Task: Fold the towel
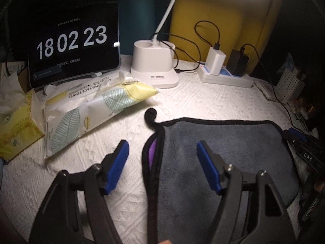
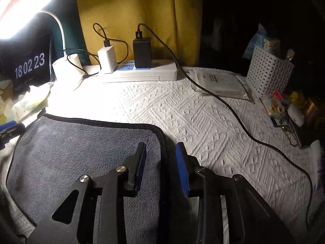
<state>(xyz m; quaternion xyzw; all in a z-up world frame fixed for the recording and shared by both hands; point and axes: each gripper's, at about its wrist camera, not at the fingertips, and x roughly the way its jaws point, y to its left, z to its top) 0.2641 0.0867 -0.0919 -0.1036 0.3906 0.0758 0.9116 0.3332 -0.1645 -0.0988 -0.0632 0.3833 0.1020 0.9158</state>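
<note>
A: Left wrist view: the left gripper [image 1: 162, 152] has its jaws spread, straddling the towel's [image 1: 223, 152] left edge, gripping nothing.

B: And the right gripper [image 2: 160, 152]?

A: Spread too, astride the right edge, holding nothing.

B: How far along?

A: The towel lies flat on the white cloth [image 2: 203, 118], purple showing under the left hem, so I judge one fold made; further folds may remain.

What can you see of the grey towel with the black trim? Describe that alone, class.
The grey plush towel with black stitched edging lies flat on the white embossed table cover, folded over, a purple underside showing at its left edge. A black hanging loop curls from its far left corner. Both open grippers straddle its side edges, one at each.
</note>
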